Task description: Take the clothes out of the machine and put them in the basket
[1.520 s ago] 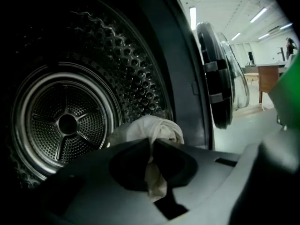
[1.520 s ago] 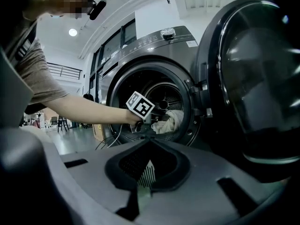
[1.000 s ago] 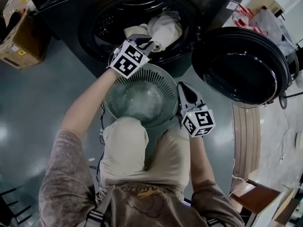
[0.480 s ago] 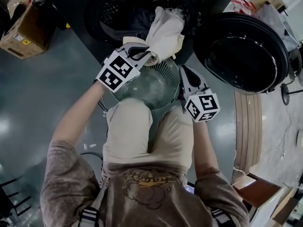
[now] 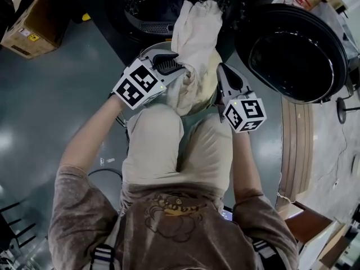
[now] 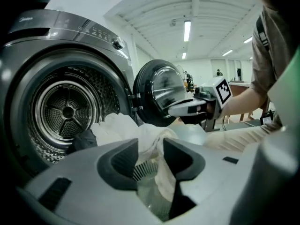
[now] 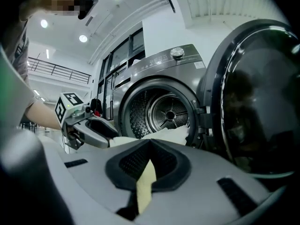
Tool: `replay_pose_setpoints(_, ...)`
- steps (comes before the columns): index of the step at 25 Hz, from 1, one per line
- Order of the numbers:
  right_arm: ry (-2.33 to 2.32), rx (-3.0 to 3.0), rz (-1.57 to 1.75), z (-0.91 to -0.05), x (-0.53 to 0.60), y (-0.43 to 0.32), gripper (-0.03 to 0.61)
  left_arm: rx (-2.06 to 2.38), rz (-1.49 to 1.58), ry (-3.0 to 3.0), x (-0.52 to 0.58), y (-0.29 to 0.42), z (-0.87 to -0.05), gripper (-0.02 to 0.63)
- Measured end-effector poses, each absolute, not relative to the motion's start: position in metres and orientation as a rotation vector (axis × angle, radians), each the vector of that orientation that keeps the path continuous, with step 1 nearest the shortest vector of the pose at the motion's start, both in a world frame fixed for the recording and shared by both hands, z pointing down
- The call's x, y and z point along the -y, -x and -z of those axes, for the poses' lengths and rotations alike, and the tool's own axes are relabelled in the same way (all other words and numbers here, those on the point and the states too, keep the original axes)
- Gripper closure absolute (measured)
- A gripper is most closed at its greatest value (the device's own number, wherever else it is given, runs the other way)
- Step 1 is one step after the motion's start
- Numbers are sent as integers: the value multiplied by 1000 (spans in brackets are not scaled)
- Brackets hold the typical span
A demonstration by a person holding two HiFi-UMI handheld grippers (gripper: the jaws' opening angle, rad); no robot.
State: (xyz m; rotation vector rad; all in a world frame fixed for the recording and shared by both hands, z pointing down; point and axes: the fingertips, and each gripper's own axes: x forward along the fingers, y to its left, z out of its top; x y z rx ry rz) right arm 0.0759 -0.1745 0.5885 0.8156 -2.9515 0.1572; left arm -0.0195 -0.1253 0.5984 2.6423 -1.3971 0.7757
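A cream cloth hangs from the washing machine's drum mouth down over the round slatted basket, hiding most of it. My left gripper is at the cloth's left side; its jaws have just been opening. They stand apart with the cloth loose between them and basket slats showing below. My right gripper hovers at the cloth's right edge, jaws shut tip to tip with nothing gripped. A dark garment lies in the drum.
The machine's round door stands swung open at the right, close to my right gripper. A cardboard box sits on the floor at the far left. The person's knees are just behind the basket. Wooden boards lie at the right.
My left gripper drew back from the drum mouth toward the person, pulling the cream cloth out. The cloth now drapes across the basket. The right gripper stayed about where it was.
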Motion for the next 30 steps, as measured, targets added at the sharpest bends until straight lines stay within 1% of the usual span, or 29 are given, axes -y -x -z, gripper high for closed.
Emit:
replay_pose_setpoints(4,-812,2951,-155,-589,174,-75,581,1391,-689,-2642,127,16,-594,383)
replay_pose_setpoints(12,-813,2953,-154,-589,175,-73,581,1467,-648,-2618,147,25,-598,309)
replay_pose_setpoints(16,-822,2943,-155,-590,177,-72,581,1507,-634,-2584,174,35,-612,281)
replay_pose_setpoints(27,-868,2900,-167,-597,183,-80,581,1748,-634,-2373,292,93,-657,197)
replay_pose_setpoints(30,-887,2888,-178,-600,187,-85,581,1768,-672,-2323,316,104,-666,186)
